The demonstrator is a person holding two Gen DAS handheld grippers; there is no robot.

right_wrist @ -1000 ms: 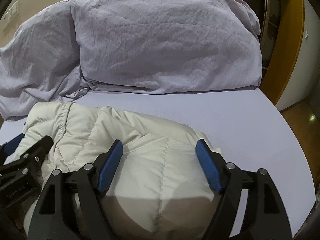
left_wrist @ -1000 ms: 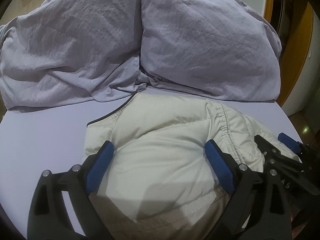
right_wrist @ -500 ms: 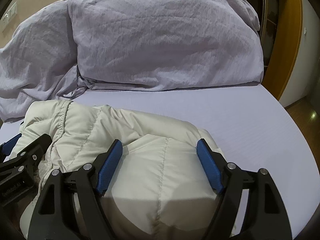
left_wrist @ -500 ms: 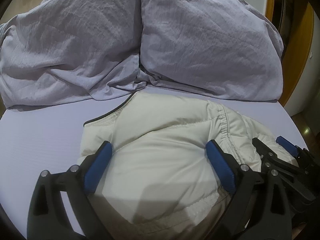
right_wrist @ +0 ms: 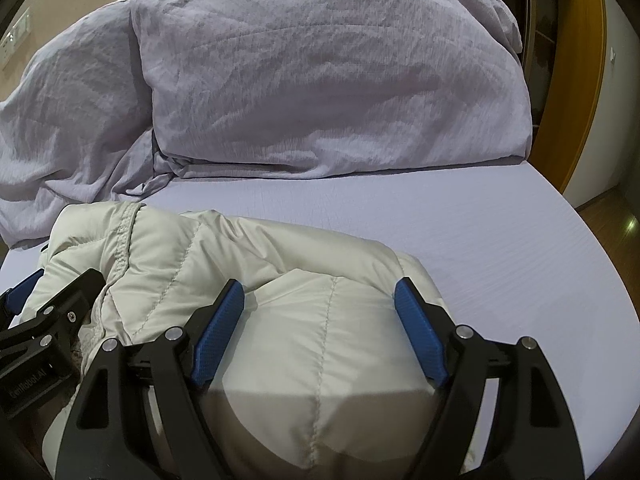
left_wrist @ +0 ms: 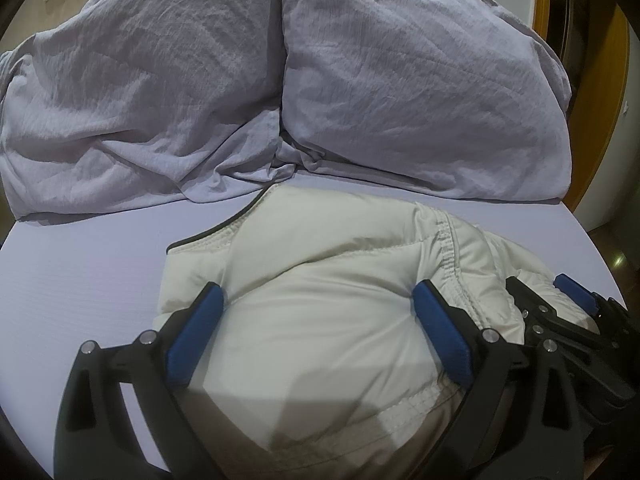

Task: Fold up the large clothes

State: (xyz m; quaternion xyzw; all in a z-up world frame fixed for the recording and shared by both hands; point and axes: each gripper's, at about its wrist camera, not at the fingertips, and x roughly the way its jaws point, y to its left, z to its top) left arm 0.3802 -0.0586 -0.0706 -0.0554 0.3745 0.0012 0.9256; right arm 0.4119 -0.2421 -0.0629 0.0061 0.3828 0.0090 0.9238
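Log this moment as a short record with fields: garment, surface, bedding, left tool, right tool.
garment: cream quilted jacket, bundled on the bed
surface: lilac bed sheet, bare to the right of the jacket
bedding: crumpled lilac duvet and pillow, behind the jacket
left tool: jaws wide, straddling a puffed fold of the jacket
right tool: jaws wide, straddling the jacket's right end
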